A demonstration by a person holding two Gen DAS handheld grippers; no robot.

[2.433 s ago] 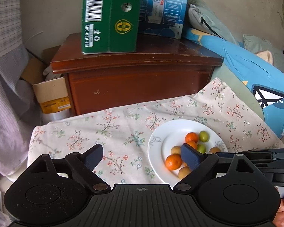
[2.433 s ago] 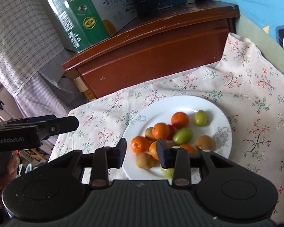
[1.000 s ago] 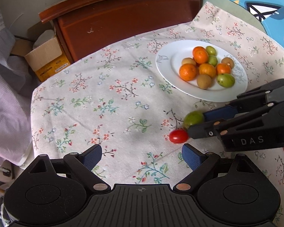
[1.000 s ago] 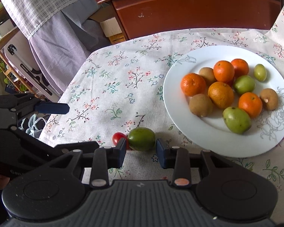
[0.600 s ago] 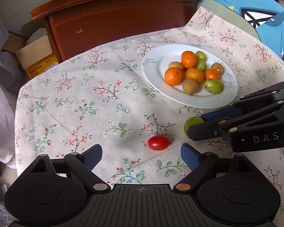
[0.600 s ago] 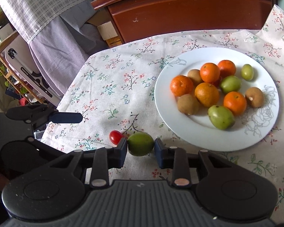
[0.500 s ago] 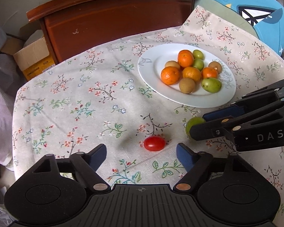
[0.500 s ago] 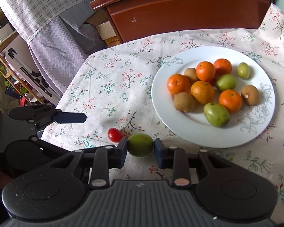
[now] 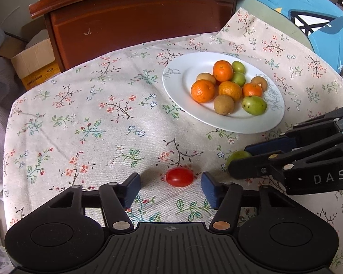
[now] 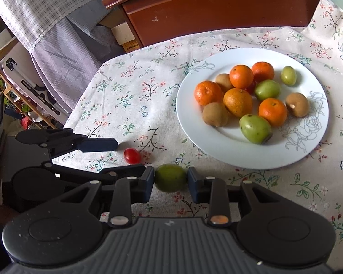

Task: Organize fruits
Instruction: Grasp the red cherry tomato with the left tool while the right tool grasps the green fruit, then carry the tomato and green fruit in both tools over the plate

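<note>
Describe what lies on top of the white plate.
On the plate lie five oranges, three kiwis and three green fruits. A red fruit peeks out between them, mostly covered.

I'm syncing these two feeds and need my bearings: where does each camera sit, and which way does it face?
Left wrist view: rides the left hand-held gripper, looking forward and down at the cherry tomato between its open fingers; the right hand-held gripper shows at right.
Right wrist view: rides the right hand-held gripper, facing the green fruit it clamps; the left one shows at left.
Shared: tomato, green fruit, white plate, floral tablecloth.
</note>
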